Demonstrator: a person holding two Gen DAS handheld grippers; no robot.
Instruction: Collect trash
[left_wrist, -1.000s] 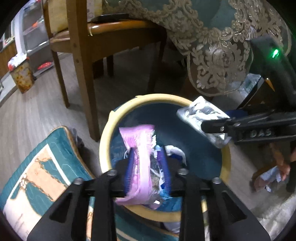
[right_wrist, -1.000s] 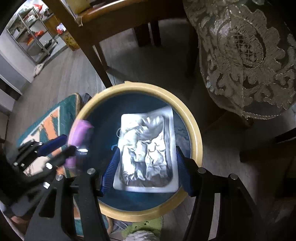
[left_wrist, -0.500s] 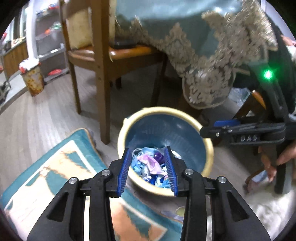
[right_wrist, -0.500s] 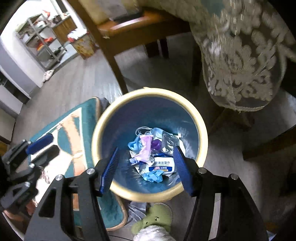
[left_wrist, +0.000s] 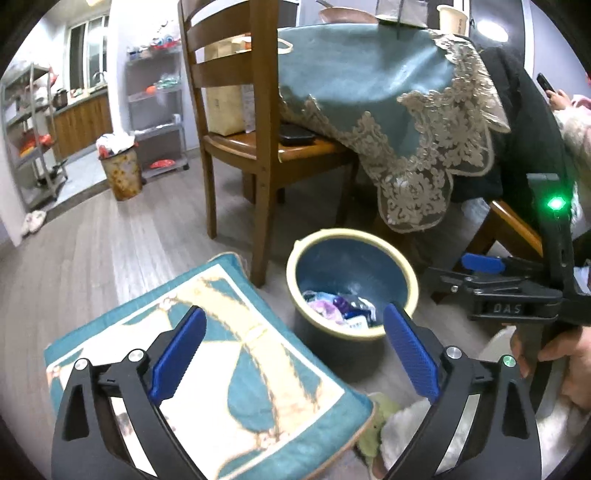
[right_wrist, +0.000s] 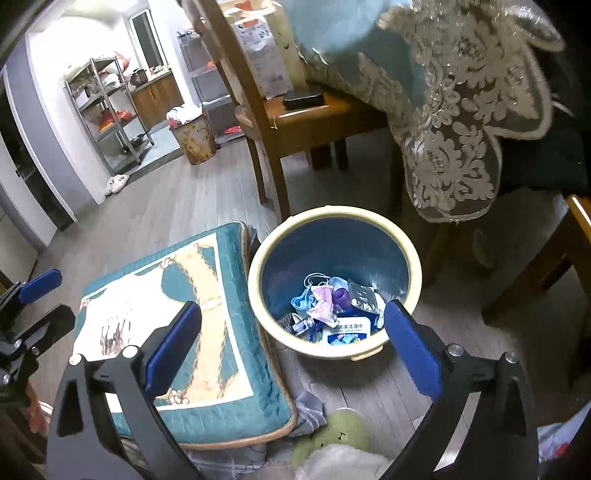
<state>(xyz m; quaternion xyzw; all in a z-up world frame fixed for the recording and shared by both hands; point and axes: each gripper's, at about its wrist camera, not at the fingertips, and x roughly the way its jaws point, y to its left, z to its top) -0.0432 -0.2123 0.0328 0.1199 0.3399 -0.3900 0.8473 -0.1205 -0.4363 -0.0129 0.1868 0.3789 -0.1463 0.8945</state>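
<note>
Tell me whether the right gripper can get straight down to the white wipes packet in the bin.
Probably yes. The right gripper has nothing between its opening jaws, and the wipes packet lies on top of the trash in the uncovered bin, near its front wall; only that rim may crowd the approach.

Mixed trash (right_wrist: 332, 310) inside blue bin (right_wrist: 406, 258)

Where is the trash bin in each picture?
Left wrist: the bin sits on the floor right of centre, beyond the tool's right finger.
Right wrist: the bin sits at centre, trash visible inside.
Shared landmark: the teal cushion lies just left of it in both.
</note>
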